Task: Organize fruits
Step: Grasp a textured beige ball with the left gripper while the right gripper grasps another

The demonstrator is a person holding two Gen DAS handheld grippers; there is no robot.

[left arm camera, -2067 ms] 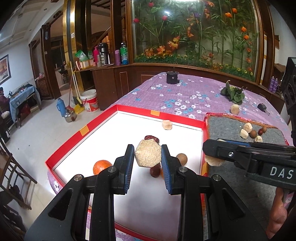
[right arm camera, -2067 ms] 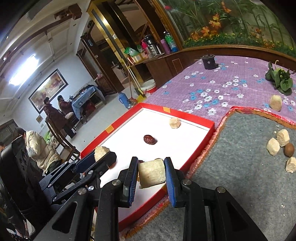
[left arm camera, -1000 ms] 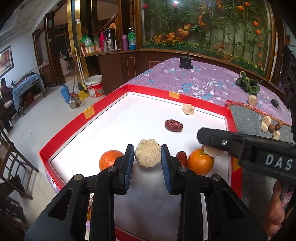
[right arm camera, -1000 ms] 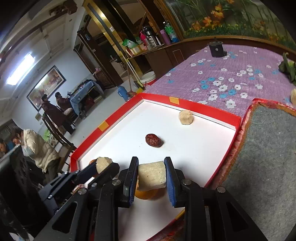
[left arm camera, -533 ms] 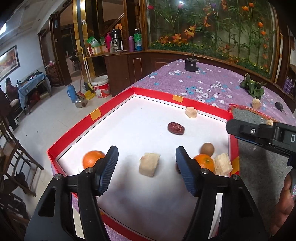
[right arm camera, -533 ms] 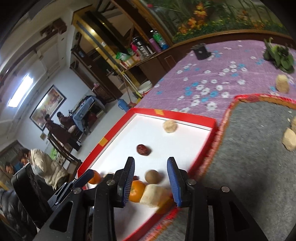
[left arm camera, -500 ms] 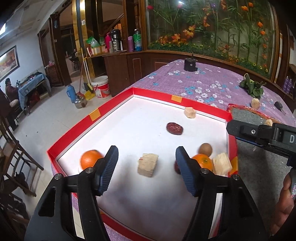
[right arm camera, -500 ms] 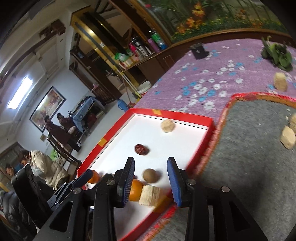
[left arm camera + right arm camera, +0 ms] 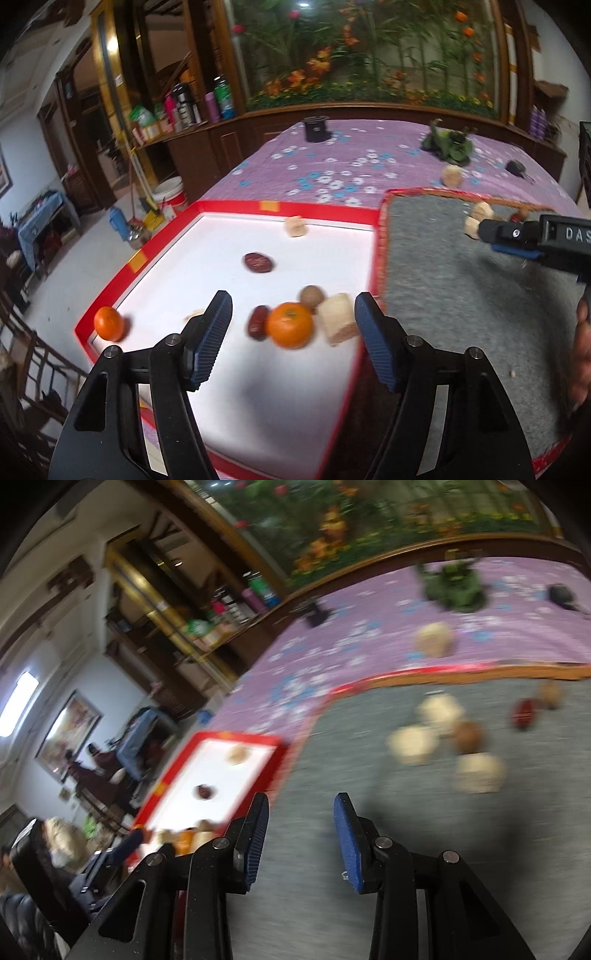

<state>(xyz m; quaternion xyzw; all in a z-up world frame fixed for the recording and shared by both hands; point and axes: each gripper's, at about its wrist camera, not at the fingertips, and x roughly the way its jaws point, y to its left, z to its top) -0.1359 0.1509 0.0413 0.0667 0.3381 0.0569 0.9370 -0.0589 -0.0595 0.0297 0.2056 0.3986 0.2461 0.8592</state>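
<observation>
oranges (image 9: 289,325): 2 | red dates (image 9: 258,262): 2 | tray (image 9: 229,208): 1

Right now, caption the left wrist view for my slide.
Open left gripper above red-rimmed tray holding oranges.

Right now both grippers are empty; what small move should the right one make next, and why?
Probably forward to the pale chunk on the grey mat. The right gripper is open above bare mat, and several pieces lie there outside the red tray.
</observation>
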